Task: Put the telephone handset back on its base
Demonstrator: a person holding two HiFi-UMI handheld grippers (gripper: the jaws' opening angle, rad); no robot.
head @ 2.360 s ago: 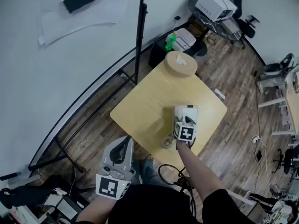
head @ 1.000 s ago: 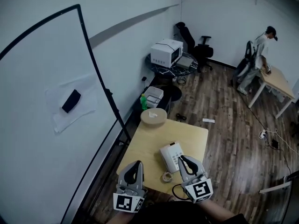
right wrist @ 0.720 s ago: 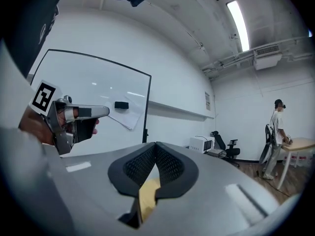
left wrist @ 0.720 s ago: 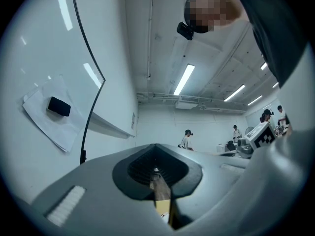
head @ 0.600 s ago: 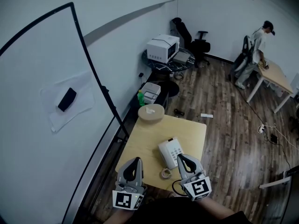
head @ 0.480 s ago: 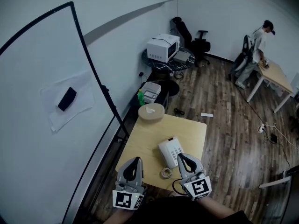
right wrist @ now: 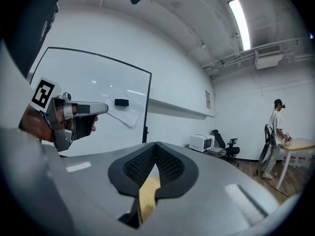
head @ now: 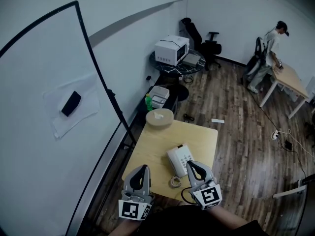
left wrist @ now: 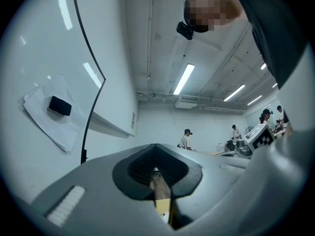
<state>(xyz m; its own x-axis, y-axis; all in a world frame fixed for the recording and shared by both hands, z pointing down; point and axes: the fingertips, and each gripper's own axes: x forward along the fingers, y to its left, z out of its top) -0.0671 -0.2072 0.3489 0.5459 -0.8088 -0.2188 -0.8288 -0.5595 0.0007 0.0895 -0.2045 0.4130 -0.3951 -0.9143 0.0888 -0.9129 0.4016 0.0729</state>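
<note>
You hold 2 grippers low over the near edge of a light wooden tabletop [head: 156,146], with the left gripper [head: 143,168] and the right gripper [head: 191,164] side by side and apart. Both sets of jaws are closed with nothing between them; only a sliver of the wood shows through each slit.

The white telephone [head: 180,159] lies on the tabletop just ahead of the right gripper, clear of both sets of jaws. Its handset [head: 172,162] appears to rest along the left side of the base [head: 185,156], though the head view is too small to be sure. The coiled cord [head: 174,183] lies at the near edge, between the 2 grippers. A round tan container [head: 159,118] sits at the far left corner of the tabletop, well apart from the telephone.

To your left stands a whiteboard [head: 44,73] with a black eraser [head: 72,103] on a sheet of paper [head: 74,117]. Beyond the tabletop are a green bottle [head: 147,103] beside a white bin [head: 160,97], a white appliance [head: 171,49] and a black office chair [head: 212,42]. At far right, 1 person [head: 272,43] stands at another table [head: 290,80] on the wood floor [head: 231,112].
</note>
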